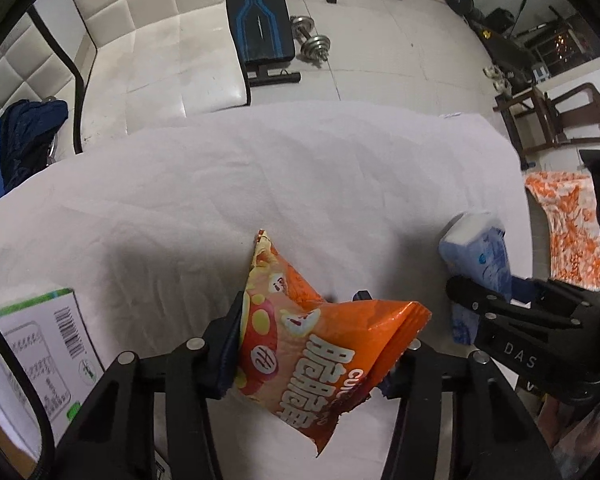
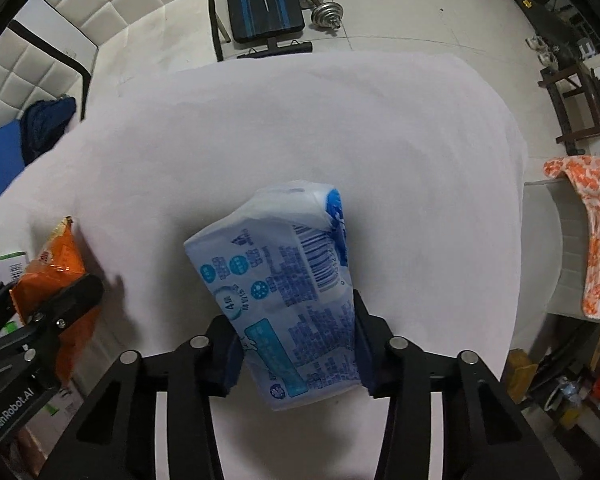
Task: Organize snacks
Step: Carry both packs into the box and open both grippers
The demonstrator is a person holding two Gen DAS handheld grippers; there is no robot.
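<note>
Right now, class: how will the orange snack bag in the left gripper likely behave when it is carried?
The orange snack bag looks puffed, so probably light. Its creased foil suggests it is floppy and possibly slippery. The left gripper dents its sides, so its contents might crush.

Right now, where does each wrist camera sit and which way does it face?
Left wrist: on the left gripper, looking along its fingers across the white-covered table; it grips the orange snack bag.
Right wrist: on the right gripper, facing likewise; it grips the blue-and-white pack.
Shared: each view shows the other gripper, both packs, the table and the weight bench beyond.
</note>
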